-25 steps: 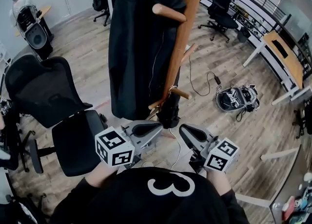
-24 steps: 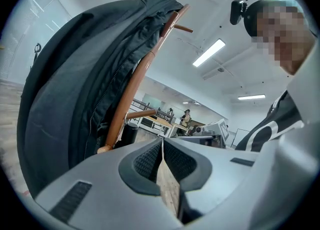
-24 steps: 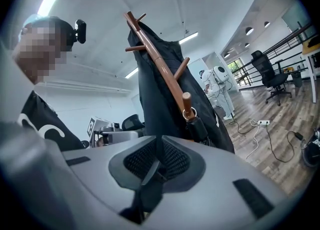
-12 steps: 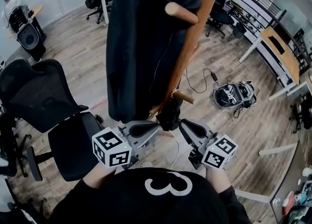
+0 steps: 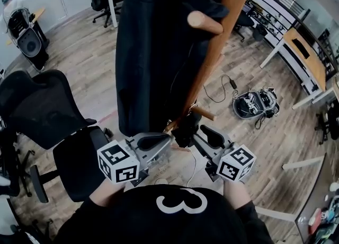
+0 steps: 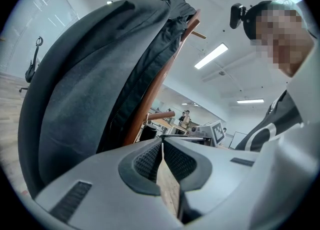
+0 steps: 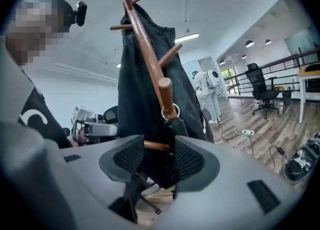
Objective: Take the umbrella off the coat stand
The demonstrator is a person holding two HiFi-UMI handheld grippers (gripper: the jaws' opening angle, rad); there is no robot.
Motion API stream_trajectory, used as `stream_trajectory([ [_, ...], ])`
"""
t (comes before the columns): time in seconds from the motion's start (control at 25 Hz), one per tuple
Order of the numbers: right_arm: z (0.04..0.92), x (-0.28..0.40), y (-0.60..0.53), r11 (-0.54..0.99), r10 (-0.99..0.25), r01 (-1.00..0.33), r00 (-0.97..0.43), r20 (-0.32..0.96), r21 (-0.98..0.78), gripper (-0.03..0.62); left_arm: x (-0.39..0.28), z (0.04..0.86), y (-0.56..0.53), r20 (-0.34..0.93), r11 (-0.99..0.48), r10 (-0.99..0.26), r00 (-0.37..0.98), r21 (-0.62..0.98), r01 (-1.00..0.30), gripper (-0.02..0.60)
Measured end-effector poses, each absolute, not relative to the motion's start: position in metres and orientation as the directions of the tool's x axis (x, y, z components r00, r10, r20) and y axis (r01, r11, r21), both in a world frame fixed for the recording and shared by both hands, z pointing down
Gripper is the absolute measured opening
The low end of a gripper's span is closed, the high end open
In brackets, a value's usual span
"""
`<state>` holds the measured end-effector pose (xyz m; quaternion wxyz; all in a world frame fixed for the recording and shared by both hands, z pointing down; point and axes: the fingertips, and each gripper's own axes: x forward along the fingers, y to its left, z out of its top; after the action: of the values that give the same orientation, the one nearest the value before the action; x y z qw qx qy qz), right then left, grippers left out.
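Observation:
A small black folded umbrella point(image 5: 185, 128) hangs by a metal ring from a low peg of the wooden coat stand point(image 5: 212, 62). In the right gripper view the umbrella point(image 7: 176, 128) shows in the gap between the jaws, under its ring on the coat stand point(image 7: 147, 49). My right gripper point(image 7: 159, 144) is open; its jaws have just been opening and the pads do not press on the umbrella. From the head view, the right gripper point(image 5: 198, 131) reaches the umbrella's right side. My left gripper point(image 5: 168, 139) is just left of it. The left gripper point(image 6: 162, 146) is shut with nothing in it.
A long black coat point(image 5: 153, 52) hangs on the stand, just behind and left of the umbrella. A black office chair point(image 5: 47, 115) stands at the left. A bag point(image 5: 257, 104) and a cable point(image 5: 222, 86) lie on the wooden floor to the right.
Both grippers have moved forward to the umbrella. The right gripper's jaws have spread apart. The left gripper has stayed shut.

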<state>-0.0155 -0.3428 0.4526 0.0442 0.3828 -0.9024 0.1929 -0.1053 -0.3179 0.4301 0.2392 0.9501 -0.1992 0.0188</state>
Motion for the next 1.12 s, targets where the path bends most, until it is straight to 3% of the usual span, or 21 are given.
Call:
stream_trajectory([
  [0.4, 0.469, -0.014, -0.369, 0.609, -0.712, -0.764, -0.645, 0.277, -0.214, 0.219, -0.114, 0.437, -0.329, 0.133, -0.796, -0.380, 0.915, 0.457, -0.397, 0.025],
  [1.12, 0.492, -0.023, -0.391, 0.593, -0.742, -0.794, -0.603, 0.292, -0.133, 0.218, -0.115, 0.444, -0.327, 0.144, -0.786, -0.379, 0.914, 0.471, -0.400, 0.025],
])
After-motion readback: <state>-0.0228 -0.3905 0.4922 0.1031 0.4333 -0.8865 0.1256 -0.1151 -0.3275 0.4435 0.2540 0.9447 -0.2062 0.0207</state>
